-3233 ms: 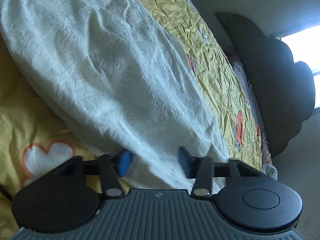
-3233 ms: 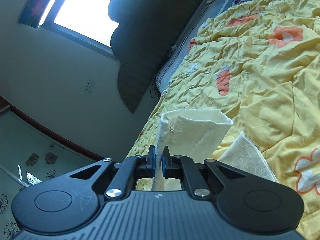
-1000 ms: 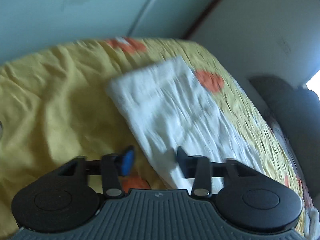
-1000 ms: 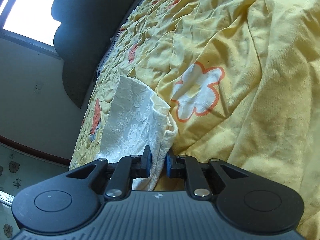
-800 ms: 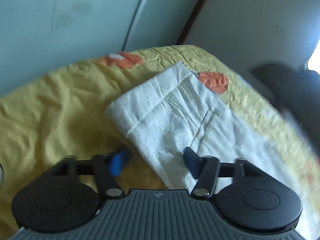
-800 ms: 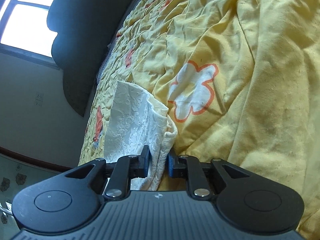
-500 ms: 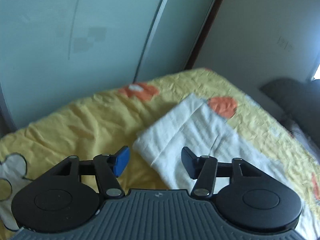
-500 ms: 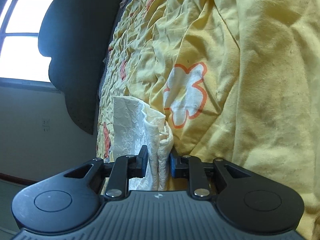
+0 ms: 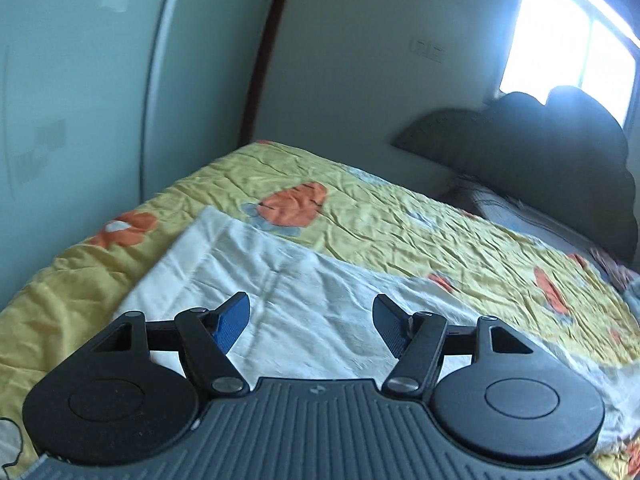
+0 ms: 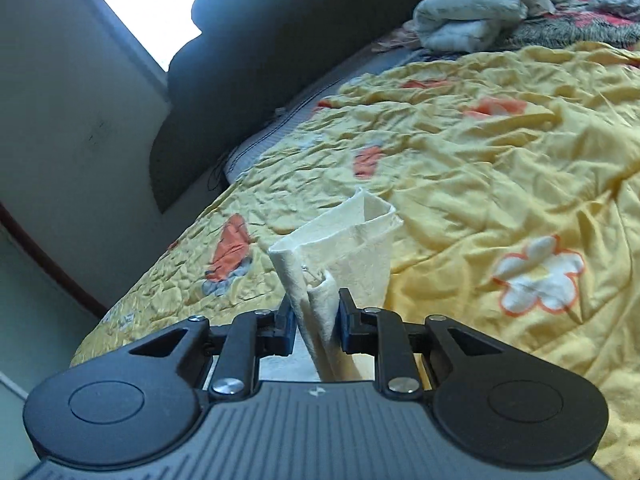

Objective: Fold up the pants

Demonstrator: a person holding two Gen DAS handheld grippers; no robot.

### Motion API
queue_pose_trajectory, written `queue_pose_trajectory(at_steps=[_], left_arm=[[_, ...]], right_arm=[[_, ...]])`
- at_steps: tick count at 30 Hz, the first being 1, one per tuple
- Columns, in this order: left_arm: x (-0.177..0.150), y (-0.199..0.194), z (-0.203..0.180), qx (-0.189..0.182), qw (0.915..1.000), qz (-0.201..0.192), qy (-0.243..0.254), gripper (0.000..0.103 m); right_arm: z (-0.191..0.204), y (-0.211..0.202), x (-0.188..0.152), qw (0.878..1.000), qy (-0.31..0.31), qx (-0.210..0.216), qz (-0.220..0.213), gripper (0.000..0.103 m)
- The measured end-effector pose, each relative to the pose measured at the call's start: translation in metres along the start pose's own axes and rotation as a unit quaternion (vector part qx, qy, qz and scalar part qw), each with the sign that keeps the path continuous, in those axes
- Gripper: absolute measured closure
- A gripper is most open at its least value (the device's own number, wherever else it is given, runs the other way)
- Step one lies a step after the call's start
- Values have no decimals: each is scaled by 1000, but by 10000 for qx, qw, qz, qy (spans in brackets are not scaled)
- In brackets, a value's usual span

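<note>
The white textured pants lie flat on the yellow bedspread, waistband end toward the bed's far left corner. My left gripper is open and empty, held just above the pants near that end. My right gripper has its jaws closed around the leg-hem end of the pants, which stands up folded between the fingers; the cloth looks loosely held, with a small gap beside it.
The dark headboard and a window stand behind the bed. A glass wardrobe door borders the left side. A pile of folded laundry lies near the pillows. The bedspread is crumpled on the right.
My left gripper has swung from the pants' edge to over the waistband end, staying open. My right gripper has lifted and tilted up with the hem, and its jaws have widened slightly.
</note>
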State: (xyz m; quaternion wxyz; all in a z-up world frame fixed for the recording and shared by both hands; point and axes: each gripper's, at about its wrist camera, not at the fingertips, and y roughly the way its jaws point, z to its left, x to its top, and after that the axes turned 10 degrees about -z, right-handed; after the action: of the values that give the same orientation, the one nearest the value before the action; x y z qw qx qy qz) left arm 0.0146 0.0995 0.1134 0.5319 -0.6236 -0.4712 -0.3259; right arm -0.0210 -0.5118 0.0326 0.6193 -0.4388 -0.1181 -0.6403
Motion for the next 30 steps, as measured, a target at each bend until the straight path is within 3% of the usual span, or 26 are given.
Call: queue_pose_trajectory(at_steps=[5,9,13,18,22,26,30], left_arm=[[-13,10,-3,-189,9995,258,-31,32],[-17,14,-2,-385,9984,407,-78,32],[-13,23,-18,-763,9961,443,-77,32],[-14,39,-49,-1378,9884,637,-51,31],[-24,58,-70,-1866,9760,1121,-93,29],[-32,77,-81,-2234,9570,1726,-673,29],[-35,102,-112,-2699,9275,2338,-1104,27]], right_arm=[[24,1,0,9994,-342,-5,46,84],[65,-2,-15,9946,-975,339,145,84],[132,-6,-61,9736,-2067,921,303,84],[194,5,-146,9439,-2682,1671,957,84],[217,2,-192,9246,-3065,1898,1229,84],[214,-1,-196,9288,-2904,1931,1255,84],[211,0,-190,9319,-2800,1950,1229,84]])
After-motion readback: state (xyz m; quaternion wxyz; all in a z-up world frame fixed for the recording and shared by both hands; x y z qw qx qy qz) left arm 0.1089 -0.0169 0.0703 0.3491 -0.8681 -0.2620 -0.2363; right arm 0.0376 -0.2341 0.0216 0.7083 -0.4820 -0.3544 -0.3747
